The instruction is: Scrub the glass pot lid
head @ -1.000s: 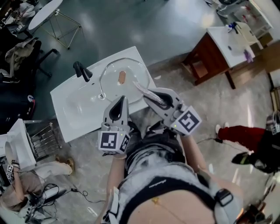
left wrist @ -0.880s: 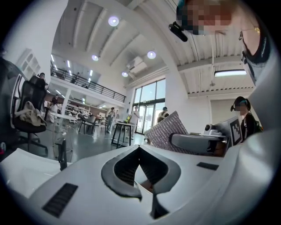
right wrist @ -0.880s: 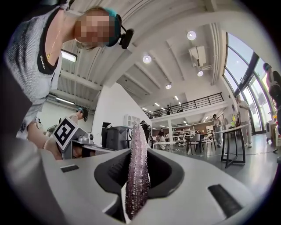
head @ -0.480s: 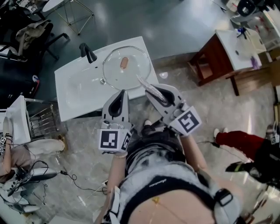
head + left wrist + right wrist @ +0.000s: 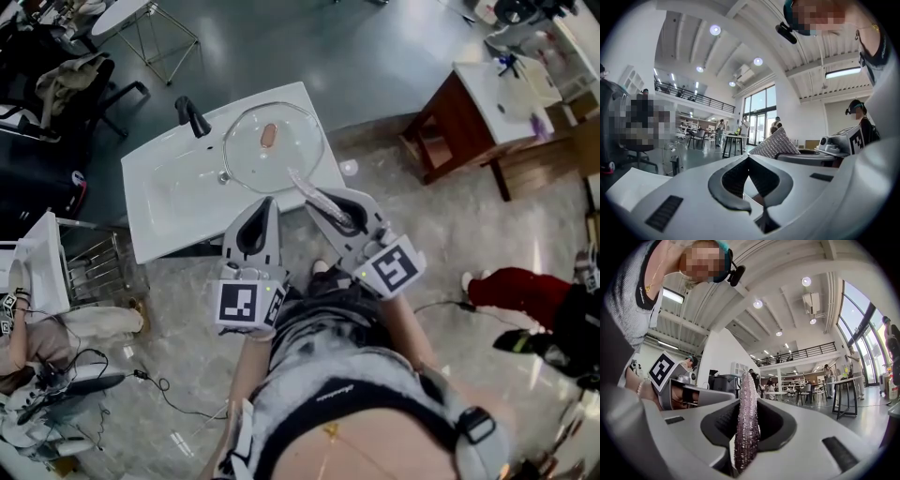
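The fingers of our left gripper (image 5: 266,202) are together on nothing in the head view, while those of our right gripper (image 5: 325,200) are clamped on a silvery scrub pad (image 5: 306,186). The pad's tip shows over the near rim of the glass lid (image 5: 286,161); we cannot tell whether it touches. The lid lies knob-up on the white sink (image 5: 169,202), right of the tap (image 5: 192,116). In the left gripper view the fingers (image 5: 736,176) meet with nothing between them. In the right gripper view the pad (image 5: 746,423) stands on edge, pinched between the fingers. We judge this to be the approach, with scrubbing not yet under way. Next we must lower the pad flat onto the glass, and probably open the left fingers to steady the lid.
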A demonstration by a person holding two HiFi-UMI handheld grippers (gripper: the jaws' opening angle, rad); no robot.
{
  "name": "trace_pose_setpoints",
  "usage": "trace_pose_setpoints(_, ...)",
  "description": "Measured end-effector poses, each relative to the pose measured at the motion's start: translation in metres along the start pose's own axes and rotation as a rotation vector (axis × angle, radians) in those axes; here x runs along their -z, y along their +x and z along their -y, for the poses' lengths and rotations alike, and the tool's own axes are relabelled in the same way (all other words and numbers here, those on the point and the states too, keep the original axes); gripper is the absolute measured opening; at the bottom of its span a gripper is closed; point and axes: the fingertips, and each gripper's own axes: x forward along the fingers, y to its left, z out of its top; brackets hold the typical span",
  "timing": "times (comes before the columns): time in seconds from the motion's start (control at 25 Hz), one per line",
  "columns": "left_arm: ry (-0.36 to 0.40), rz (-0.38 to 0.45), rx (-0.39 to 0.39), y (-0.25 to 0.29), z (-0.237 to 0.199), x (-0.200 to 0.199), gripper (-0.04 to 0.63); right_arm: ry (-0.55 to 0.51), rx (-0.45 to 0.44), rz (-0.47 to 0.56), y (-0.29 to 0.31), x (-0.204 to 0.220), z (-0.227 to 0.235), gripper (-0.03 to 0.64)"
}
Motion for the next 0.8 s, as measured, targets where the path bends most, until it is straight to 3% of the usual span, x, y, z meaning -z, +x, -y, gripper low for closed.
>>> trace_pose_setpoints(0.8,0.006,-0.022,0.009,-0.019,0.001,0.003,0.002,-0.02,0.018,-0.07,0.002,0.009,-0.024,0.08)
